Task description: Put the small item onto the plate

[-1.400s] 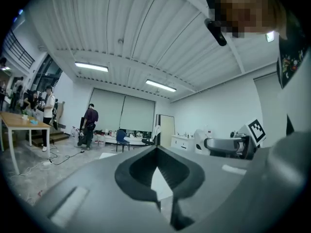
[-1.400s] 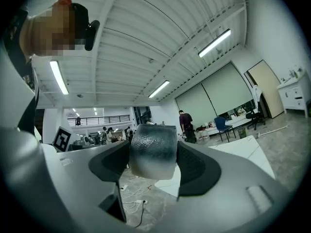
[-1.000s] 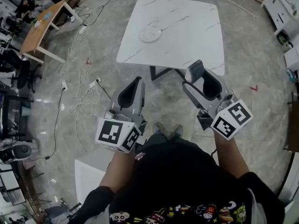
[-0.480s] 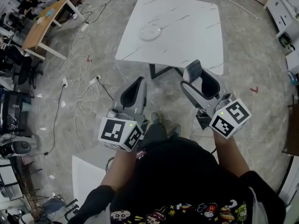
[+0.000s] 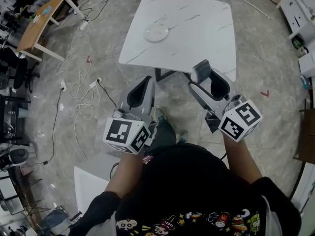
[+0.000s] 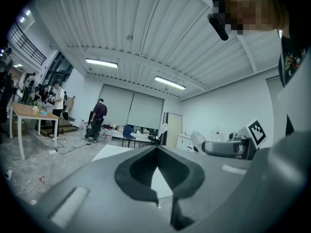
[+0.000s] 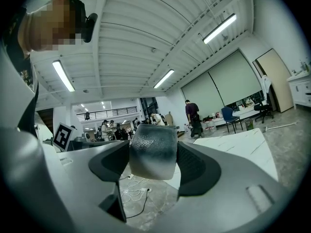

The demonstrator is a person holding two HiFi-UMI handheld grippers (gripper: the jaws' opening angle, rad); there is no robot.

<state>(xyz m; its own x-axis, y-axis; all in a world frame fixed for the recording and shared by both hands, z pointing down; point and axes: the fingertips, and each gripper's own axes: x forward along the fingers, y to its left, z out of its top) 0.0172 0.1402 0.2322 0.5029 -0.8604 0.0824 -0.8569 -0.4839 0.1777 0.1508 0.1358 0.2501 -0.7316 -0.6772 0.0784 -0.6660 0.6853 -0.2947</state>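
Note:
My right gripper (image 7: pixel 153 161) is shut on a small grey block (image 7: pixel 152 152) with a dimpled face; in the head view that block (image 5: pixel 201 73) shows at the tip of the right gripper (image 5: pixel 202 77), over the near edge of the white marble table (image 5: pixel 197 28). A clear glass plate (image 5: pixel 157 32) lies on the table's far left part, well ahead of both grippers. My left gripper (image 5: pixel 143 86) is shut with nothing in it, held over the floor short of the table. In the left gripper view its jaws (image 6: pixel 156 171) meet with no gap.
Cables (image 5: pixel 78 82) and power strips trail across the stone floor at the left. A wooden desk (image 5: pixel 39 18) stands at the far left, white cabinets (image 5: pixel 298 14) at the right. People (image 6: pixel 98 118) stand far back in the room. The person's shoes (image 5: pixel 167 129) are below the grippers.
The person has stepped forward: the table has come closer and both grippers have advanced towards it, the right one still shut on the grey block.

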